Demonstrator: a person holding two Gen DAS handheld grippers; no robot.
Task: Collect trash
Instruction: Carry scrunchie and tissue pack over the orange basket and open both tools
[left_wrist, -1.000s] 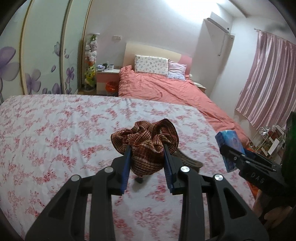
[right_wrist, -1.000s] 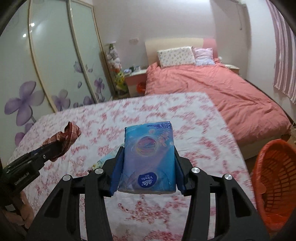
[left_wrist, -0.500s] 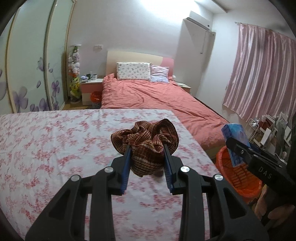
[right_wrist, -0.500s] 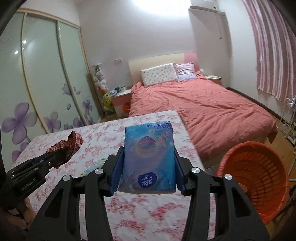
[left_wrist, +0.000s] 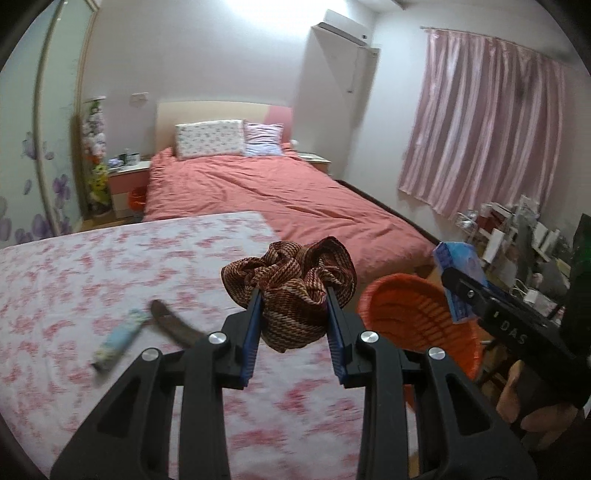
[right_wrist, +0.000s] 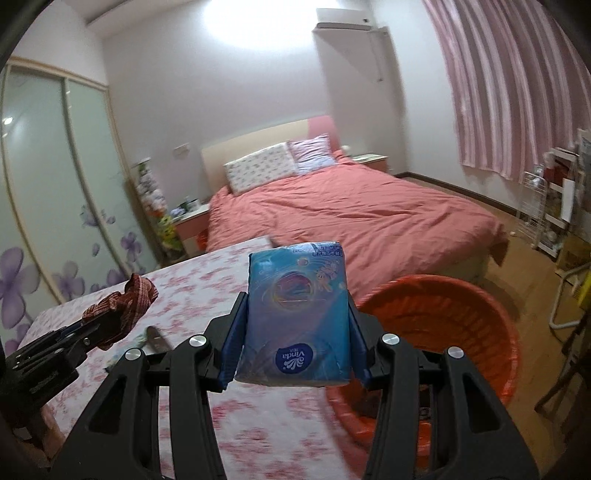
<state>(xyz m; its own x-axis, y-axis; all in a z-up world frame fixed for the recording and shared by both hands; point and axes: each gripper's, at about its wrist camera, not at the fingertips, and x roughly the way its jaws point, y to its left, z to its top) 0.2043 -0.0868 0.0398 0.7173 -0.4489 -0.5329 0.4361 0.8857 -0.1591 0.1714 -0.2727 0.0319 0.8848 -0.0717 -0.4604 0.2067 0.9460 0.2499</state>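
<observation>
My left gripper (left_wrist: 293, 306) is shut on a crumpled brown striped cloth (left_wrist: 291, 284), held above the flowered bed (left_wrist: 74, 277) near its right edge. It also shows in the right wrist view (right_wrist: 107, 325) with the cloth (right_wrist: 125, 302). My right gripper (right_wrist: 295, 325) is shut on a blue Vinda tissue pack (right_wrist: 295, 317), held over the bed's edge just left of the orange basket (right_wrist: 443, 317). In the left wrist view the pack (left_wrist: 458, 273) and the right gripper sit to the right of the basket (left_wrist: 417, 317).
A pale blue wrapper (left_wrist: 118, 339) and a dark brown strip (left_wrist: 173, 325) lie on the flowered bed. A second bed with a pink cover (left_wrist: 280, 195) stands behind. A cluttered rack (right_wrist: 554, 206) stands by the pink curtain (left_wrist: 480, 125) on the right.
Both grippers have swung right with their loads. The orange basket is now closer and larger in both views. The wrapper and the brown strip have come into the left wrist view.
</observation>
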